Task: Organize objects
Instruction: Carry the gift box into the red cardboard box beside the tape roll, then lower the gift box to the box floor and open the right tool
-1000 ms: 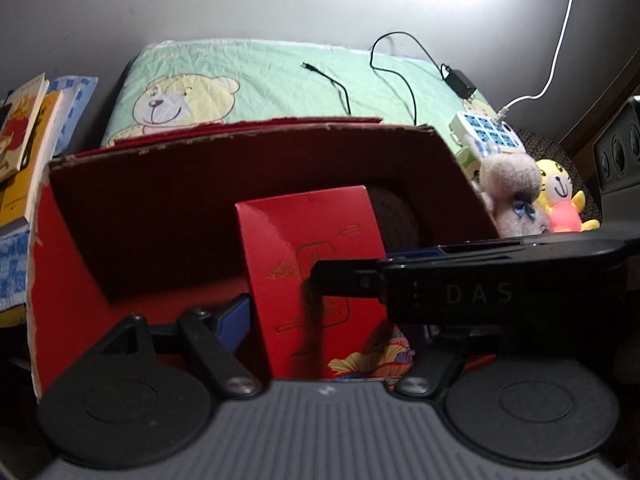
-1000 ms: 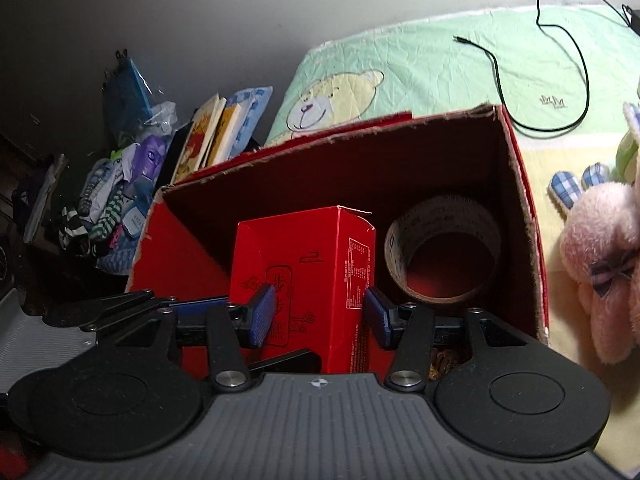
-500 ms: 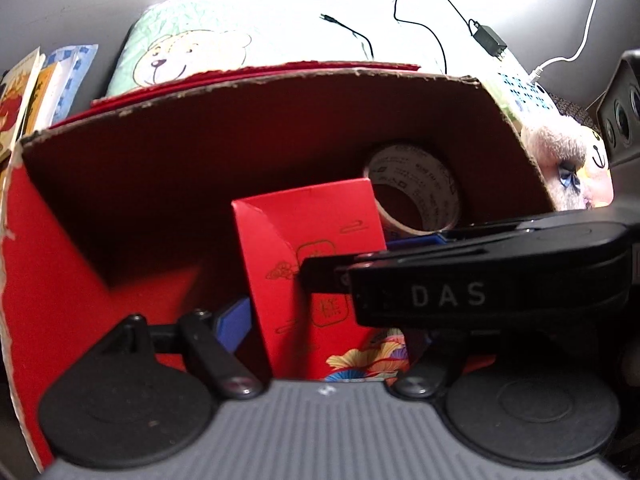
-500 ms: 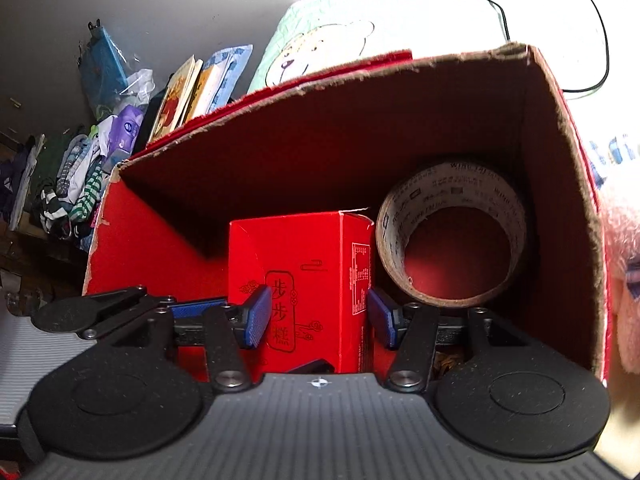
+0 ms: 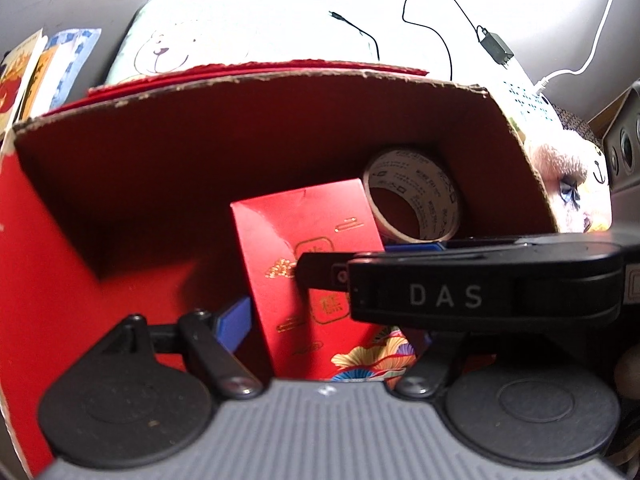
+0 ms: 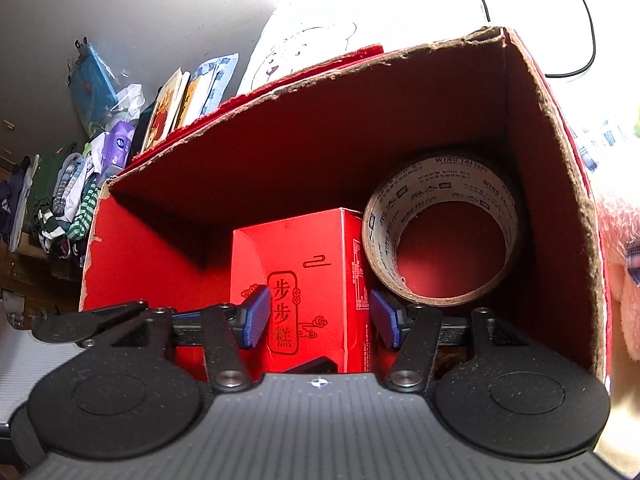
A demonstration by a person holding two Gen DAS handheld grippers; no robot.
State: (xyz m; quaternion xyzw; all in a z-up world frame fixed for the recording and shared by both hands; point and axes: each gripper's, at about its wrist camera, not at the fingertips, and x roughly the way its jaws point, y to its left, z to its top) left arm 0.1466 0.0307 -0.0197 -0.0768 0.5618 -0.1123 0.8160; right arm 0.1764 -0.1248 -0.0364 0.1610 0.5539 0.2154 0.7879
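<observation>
A small red box with gold characters stands upright inside a large red cardboard box. My right gripper is shut on it, a blue pad against each side. My left gripper is closed on it too: the left pad touches the box's left edge, and the right pad is hidden behind the right gripper's black body, which crosses in front. A roll of printed brown tape leans in the big box's right corner, just right of the small box.
Plush toys lie outside the big box's right wall. Books and a heap of clothes sit to the left. A bear-print pillow with black cables lies behind.
Both grippers have gone down and forward with the small red box, deeper into the large box. The tape roll, mostly hidden before, now shows fully beside it.
</observation>
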